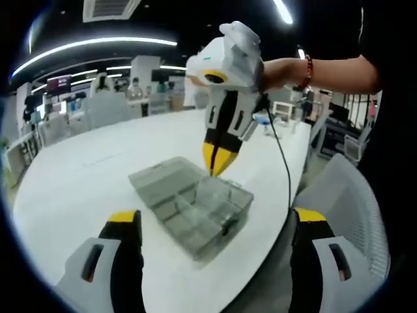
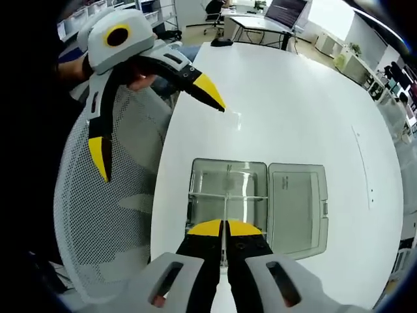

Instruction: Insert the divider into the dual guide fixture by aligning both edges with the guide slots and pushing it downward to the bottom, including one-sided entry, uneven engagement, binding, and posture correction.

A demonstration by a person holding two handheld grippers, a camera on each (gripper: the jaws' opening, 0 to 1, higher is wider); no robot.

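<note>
My right tool has its yellow tips pressed together on a thin clear divider, held edge-on over the near compartment of the clear plastic box. Seen from the left gripper view, that right tool comes down w/ tips closed right at the box, at the seam between tray and lid. Can't tell if the divider edges sit in the guide slots; it's too thin and clear.

Box lies open on the white counter, lid flat beside the tray, touching along the hinge. One cross partition already runs across the tray.

My left tool is spread wide apart, holding nothing, hanging back from the box near the counter edge. In the right gripper view it hovers over a grey mesh chair just beside the counter, well apart from the box.

A black cable trails from the right tool across the counter toward the edge. Behind: office desks, monitors, ceiling strip lights, a few people far off. Another mesh chair sits at the counter's side.
</note>
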